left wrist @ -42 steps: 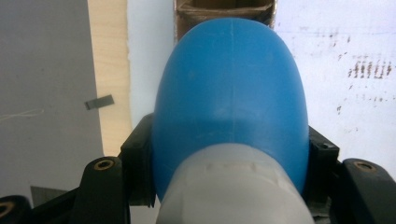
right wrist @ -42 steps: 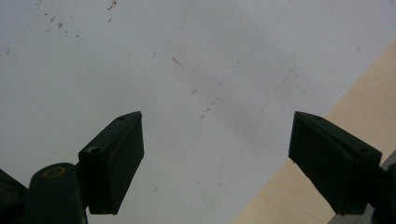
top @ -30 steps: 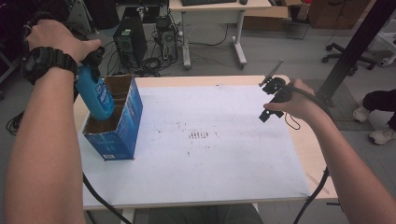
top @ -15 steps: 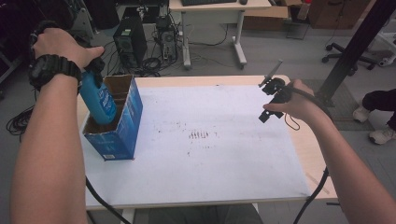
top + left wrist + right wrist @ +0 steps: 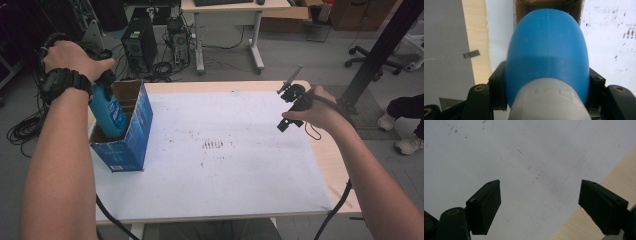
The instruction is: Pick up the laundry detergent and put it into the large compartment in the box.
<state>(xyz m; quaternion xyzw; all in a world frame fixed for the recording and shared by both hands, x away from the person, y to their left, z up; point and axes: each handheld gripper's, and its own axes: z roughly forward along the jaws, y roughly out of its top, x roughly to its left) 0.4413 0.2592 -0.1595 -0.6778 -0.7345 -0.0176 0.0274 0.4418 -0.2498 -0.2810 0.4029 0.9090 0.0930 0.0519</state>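
A blue bottle (image 5: 109, 114) is held upright in a blue box (image 5: 131, 131) that stands at the left edge of the table (image 5: 260, 86). The bottle's lower part is sunk inside the box's open top, while its shoulder and pale cap rise above the rim. The bottle is gripped near its top by the left gripper (image 5: 102, 80), whose black jaws are pressed against both sides of the bottle just below the cap, as is seen in the left gripper view (image 5: 547, 82). In that view the brown inner wall of the box (image 5: 520, 7) is seen beyond the bottle (image 5: 547, 47), and the white sheet (image 5: 609, 40) is spread to the right.

The table is covered over most of its top by the white sheet (image 5: 225, 165), which is marked with small dark specks near its middle. A strip of bare wood is left along the far and right edges.

The right gripper (image 5: 290, 107) is held above the right side of the sheet, well apart from the box. Its jaws are spread wide with nothing between them, and the sheet (image 5: 524, 157) and a corner of bare wood are seen past them in the right gripper view (image 5: 540, 202).

A cable (image 5: 332, 212) is trailed from the right gripper down off the near edge of the table.
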